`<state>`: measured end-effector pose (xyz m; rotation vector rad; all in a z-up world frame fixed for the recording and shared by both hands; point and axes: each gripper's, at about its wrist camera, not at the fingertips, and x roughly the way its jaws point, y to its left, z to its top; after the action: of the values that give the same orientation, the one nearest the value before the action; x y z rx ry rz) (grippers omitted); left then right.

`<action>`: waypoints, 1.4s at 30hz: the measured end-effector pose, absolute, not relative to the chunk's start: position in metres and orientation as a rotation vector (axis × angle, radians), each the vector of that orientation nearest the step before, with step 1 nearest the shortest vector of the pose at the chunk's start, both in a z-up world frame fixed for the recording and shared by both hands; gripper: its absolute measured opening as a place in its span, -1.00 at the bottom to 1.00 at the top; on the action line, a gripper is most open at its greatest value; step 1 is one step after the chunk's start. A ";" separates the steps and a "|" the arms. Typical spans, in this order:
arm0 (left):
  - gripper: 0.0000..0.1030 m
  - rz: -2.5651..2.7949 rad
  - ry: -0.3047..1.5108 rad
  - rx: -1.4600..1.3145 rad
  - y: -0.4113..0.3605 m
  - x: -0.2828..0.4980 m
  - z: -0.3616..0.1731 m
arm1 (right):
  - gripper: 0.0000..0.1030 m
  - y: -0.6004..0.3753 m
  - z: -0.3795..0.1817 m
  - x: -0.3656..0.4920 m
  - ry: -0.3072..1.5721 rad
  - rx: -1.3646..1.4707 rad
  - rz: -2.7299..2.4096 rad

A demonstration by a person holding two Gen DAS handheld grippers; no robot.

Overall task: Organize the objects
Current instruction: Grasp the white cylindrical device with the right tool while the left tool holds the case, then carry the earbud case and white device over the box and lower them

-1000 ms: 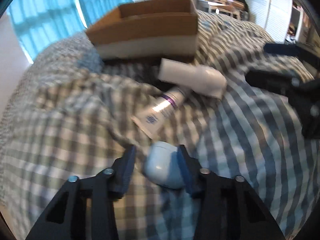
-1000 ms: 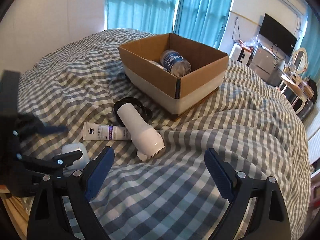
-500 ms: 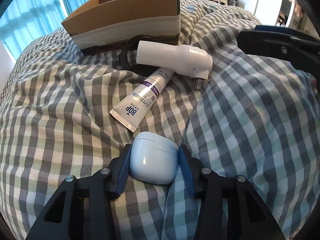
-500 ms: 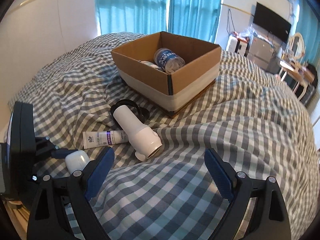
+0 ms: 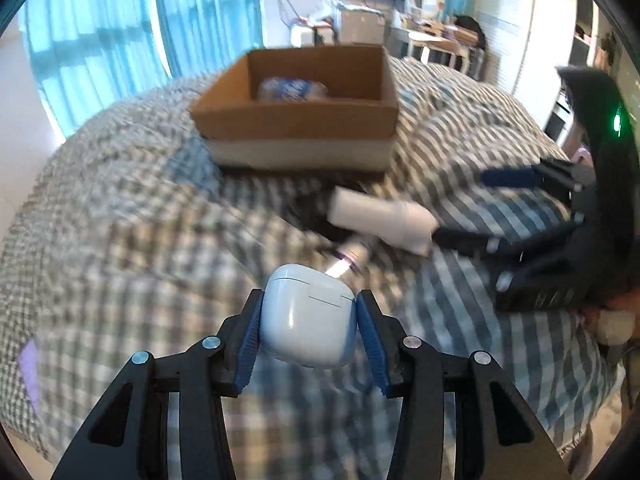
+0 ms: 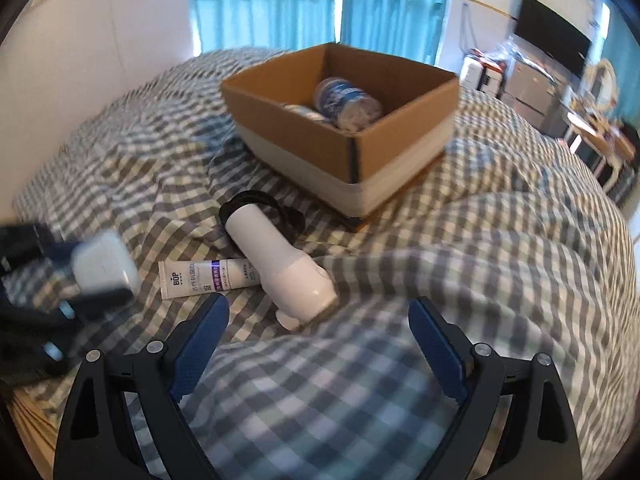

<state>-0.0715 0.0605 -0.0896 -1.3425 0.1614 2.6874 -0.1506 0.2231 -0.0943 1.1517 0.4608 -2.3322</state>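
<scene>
My left gripper [image 5: 308, 320] is shut on a pale blue earbud case [image 5: 306, 318] and holds it above the checked bedspread; the case also shows in the right wrist view [image 6: 105, 266] at the left. A cardboard box [image 5: 296, 120] stands farther back, with a plastic bottle [image 6: 346, 102] lying inside the box [image 6: 404, 160]. A white hair dryer [image 6: 280, 264] and a white BOP tube [image 6: 204, 278] lie on the bed in front of the box. My right gripper [image 6: 318, 334] is open and empty, just short of the hair dryer.
A black coiled cord [image 6: 280, 212] lies under the dryer's rear end. The checked bedspread [image 6: 460, 280] is rumpled in folds. Blue curtains [image 6: 280, 0] hang behind; a TV [image 6: 552, 46] and a dressing table [image 6: 600, 132] stand at the far right.
My left gripper has lifted the earbud case off the bedspread and raised it, so the box's inside now shows. The right gripper has moved slightly closer to the hair dryer, still open.
</scene>
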 end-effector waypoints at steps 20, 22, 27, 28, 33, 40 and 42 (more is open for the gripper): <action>-0.10 2.789 0.096 -1.343 0.018 -0.087 -0.087 | 0.00 0.180 -0.137 -0.186 0.717 1.348 -2.278; -0.10 2.791 0.095 -1.335 0.016 -0.086 -0.085 | -0.01 0.185 -0.126 -0.181 0.698 1.308 -2.332; -0.10 2.798 0.059 -1.301 0.009 -0.084 -0.076 | -0.01 0.191 -0.095 -0.165 0.668 1.200 -2.424; -0.10 2.801 0.057 -1.291 0.008 -0.082 -0.074 | -0.01 0.191 -0.088 -0.162 0.653 1.186 -2.440; -0.10 2.819 0.075 -1.230 0.003 -0.075 -0.058 | -0.01 0.178 -0.049 -0.137 0.574 1.096 -2.476; -0.10 2.856 0.074 -1.166 -0.009 -0.074 -0.037 | -0.01 0.144 -0.002 -0.108 0.561 0.963 -2.486; -0.10 2.866 0.070 -1.146 -0.012 -0.076 -0.030 | -0.01 0.141 0.008 -0.101 0.546 0.946 -2.513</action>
<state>-0.0756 -0.0122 -0.0303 -1.1463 0.0702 2.8663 -0.1012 0.1406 0.0080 0.9464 0.5465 -2.5129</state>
